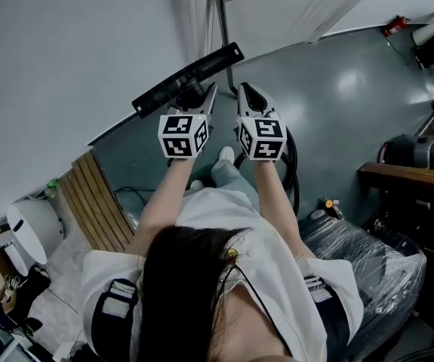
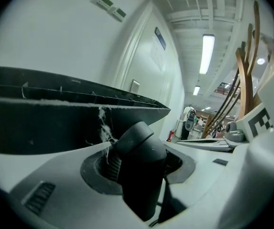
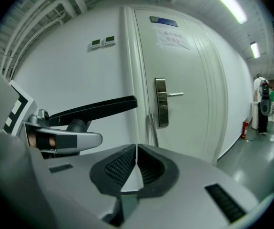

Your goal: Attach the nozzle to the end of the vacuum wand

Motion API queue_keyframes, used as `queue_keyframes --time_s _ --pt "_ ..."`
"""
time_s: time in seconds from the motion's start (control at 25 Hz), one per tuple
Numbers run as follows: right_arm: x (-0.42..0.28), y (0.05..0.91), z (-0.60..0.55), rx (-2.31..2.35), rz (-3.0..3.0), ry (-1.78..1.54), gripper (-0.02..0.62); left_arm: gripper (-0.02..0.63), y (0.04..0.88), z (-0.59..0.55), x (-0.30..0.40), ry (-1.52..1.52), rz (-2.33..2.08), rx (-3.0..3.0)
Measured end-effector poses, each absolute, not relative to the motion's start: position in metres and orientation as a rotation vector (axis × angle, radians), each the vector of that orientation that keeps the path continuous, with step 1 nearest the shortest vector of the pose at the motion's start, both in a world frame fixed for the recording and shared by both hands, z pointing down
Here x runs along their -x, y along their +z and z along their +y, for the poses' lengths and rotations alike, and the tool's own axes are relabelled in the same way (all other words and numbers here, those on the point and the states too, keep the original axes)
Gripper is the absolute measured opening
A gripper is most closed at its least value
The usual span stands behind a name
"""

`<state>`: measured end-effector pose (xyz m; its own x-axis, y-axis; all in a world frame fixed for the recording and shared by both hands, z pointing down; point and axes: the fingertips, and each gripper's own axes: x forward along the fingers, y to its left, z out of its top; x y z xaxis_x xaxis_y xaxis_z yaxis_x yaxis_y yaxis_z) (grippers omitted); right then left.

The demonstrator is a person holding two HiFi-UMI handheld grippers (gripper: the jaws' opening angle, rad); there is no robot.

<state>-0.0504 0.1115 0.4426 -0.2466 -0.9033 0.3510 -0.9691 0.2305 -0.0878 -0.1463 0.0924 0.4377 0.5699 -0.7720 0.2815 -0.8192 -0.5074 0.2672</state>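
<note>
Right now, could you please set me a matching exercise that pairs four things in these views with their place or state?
Things:
1. left gripper
2. right gripper
3. nozzle
4. vacuum wand

Places or states:
A. stands by the door, nothing attached yet
B. jaws together, nothing between them
C. black, held up by its neck
D. jaws closed on the nozzle's neck

Pairs: 1-D, 2-B, 3-C, 4-A
</note>
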Motion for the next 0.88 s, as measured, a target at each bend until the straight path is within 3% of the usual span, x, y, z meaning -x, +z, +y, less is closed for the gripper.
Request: queue_keyframes --time_s 0.88 --pt "-0.014 0.459 0.040 -1.626 -2.347 0.460 0.015 0.198 0.426 0.015 0.082 0.124 -1.427 -2.401"
